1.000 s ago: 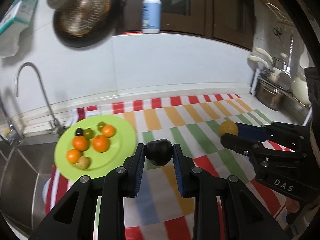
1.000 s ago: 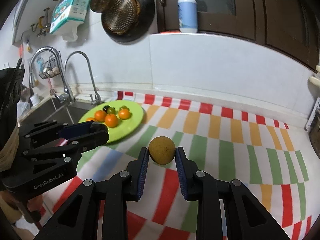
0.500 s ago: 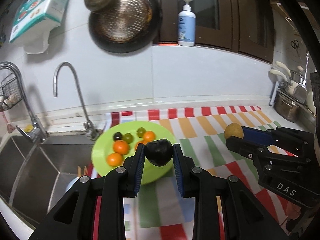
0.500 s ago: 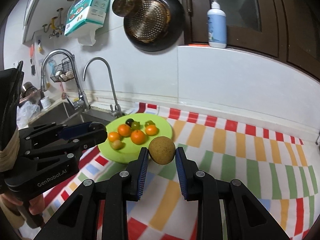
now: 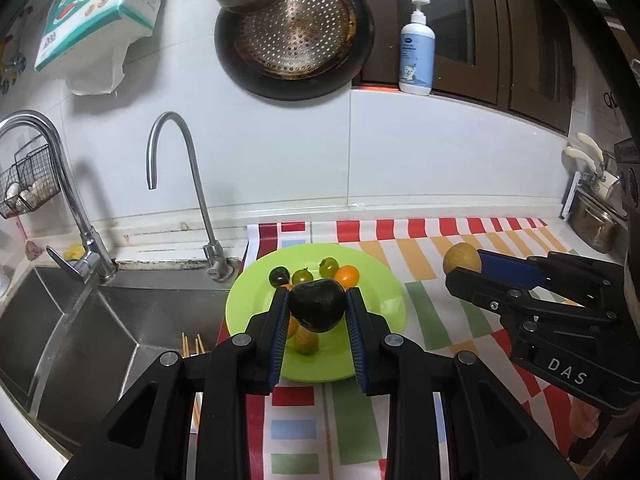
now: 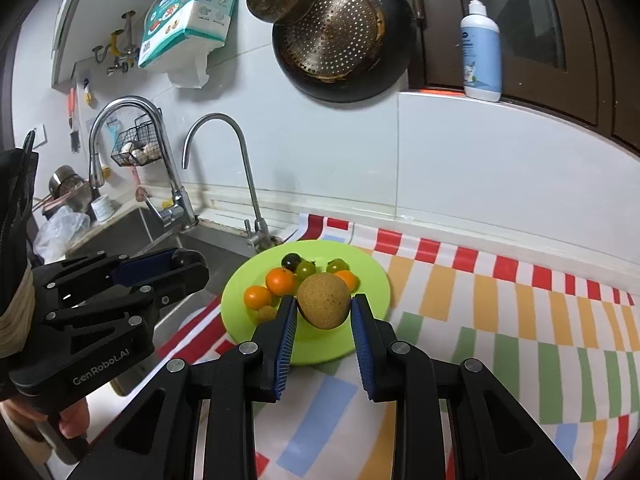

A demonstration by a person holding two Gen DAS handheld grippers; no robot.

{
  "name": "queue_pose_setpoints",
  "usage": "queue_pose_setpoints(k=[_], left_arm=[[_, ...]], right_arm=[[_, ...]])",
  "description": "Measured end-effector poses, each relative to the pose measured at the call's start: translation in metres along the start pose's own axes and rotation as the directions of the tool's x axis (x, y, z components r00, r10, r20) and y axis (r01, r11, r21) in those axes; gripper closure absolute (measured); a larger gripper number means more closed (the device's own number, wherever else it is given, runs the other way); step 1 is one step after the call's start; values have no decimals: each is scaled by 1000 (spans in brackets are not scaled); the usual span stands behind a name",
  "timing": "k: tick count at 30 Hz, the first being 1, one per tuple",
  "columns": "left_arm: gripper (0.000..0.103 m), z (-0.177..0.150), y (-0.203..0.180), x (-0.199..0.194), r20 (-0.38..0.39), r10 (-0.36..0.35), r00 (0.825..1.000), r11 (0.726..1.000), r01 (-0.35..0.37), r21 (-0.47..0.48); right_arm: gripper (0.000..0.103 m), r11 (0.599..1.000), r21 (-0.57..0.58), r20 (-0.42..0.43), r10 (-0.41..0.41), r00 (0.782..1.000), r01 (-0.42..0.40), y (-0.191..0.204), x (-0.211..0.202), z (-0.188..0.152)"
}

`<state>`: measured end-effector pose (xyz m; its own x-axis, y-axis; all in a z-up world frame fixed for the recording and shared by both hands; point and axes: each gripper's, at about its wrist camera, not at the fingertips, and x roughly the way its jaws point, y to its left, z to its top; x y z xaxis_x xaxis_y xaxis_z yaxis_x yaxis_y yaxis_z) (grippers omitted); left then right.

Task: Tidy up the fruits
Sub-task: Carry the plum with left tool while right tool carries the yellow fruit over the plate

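Holding small oranges, green tomatoes and a dark grape: green plate; left gripper clamps a dark fruit, right gripper a tan fruit.

We note both grippers share one build: matte black angular linkages, silver round pivot screws, blue ribbed pads inside the fingers. The left gripper reads "GenRobot.AI" in white on its side; the right gripper reads "DAS". Beige banding wraps the left handle.
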<state>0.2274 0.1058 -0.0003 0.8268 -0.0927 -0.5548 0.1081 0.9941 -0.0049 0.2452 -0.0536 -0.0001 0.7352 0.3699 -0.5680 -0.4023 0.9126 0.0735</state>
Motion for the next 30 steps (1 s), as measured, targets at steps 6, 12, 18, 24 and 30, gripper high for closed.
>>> queue_pose_setpoints(k=[6,12,18,24,30], left_arm=[[75,3,8,18,-16,2,1000,1000,-3,-9],[75,2,11,44,-57,-9,998,1000,8,-19],[75,0,11,70,-106,-23,994,999,20,-26],[75,-3,12,93,-147,-39,988,999,33,-43],[75,-6,10,110,-182,-50,982,998,43,-41]], right_arm=[[74,1000,-3,-42,14,999,-14,0,27,8],[74,1000,-6,-93,23,995,-24,-7,57,12],[74,999,-6,-132,32,991,-33,-14,82,12],[74,999,-9,-174,38,984,-40,-22,106,9],[74,999,-10,-209,42,977,-45,-28,124,5]])
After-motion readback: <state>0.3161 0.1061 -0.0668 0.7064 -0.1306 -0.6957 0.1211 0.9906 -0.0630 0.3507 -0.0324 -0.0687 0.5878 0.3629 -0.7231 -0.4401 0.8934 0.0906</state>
